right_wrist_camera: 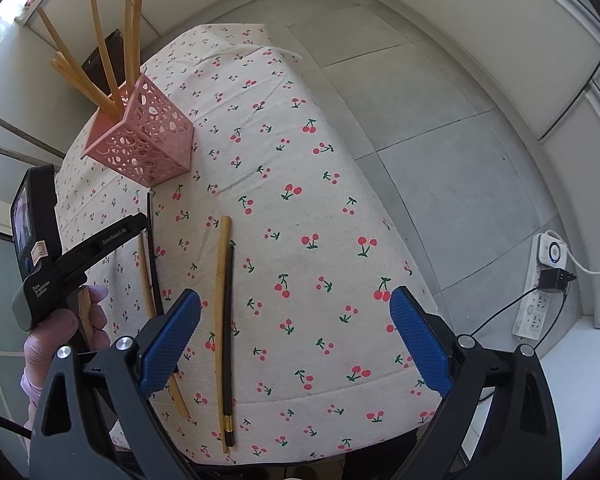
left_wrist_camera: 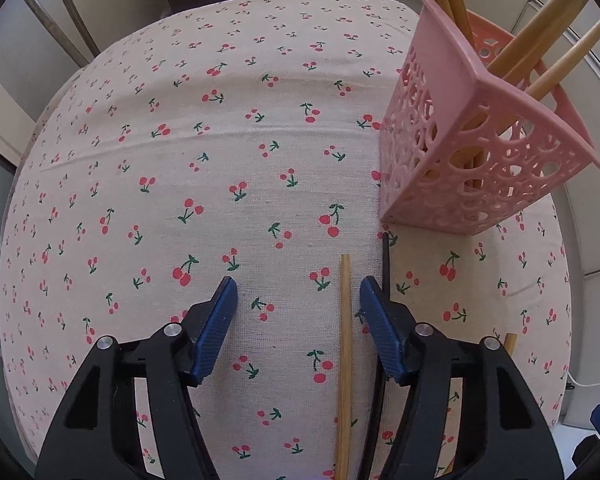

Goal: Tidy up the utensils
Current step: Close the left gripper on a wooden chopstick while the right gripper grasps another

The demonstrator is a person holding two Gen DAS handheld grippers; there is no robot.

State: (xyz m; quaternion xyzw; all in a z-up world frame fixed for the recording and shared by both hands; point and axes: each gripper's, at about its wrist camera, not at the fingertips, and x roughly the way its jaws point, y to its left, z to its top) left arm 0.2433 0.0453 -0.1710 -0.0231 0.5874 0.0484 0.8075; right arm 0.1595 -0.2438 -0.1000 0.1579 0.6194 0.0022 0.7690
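Note:
A pink perforated holder (left_wrist_camera: 460, 148) stands on the cherry-print tablecloth and holds several wooden chopsticks (left_wrist_camera: 556, 52); it also shows in the right wrist view (right_wrist_camera: 144, 140). My left gripper (left_wrist_camera: 298, 300) is open, low over the cloth, with a wooden chopstick (left_wrist_camera: 345, 360) lying between its fingers, near the right pad. A black chopstick (left_wrist_camera: 385, 260) lies just outside that pad. My right gripper (right_wrist_camera: 296, 340) is open and empty above the table's front. A wooden chopstick (right_wrist_camera: 220, 320) and a black chopstick (right_wrist_camera: 229, 340) lie side by side on the cloth before it.
The left hand-held gripper body (right_wrist_camera: 44, 248) and gloved hand (right_wrist_camera: 56, 332) are at the left of the right wrist view. A wooden chopstick (right_wrist_camera: 146, 276) and a black chopstick (right_wrist_camera: 153, 256) lie near it. A power strip (right_wrist_camera: 540, 292) lies on the tiled floor at right.

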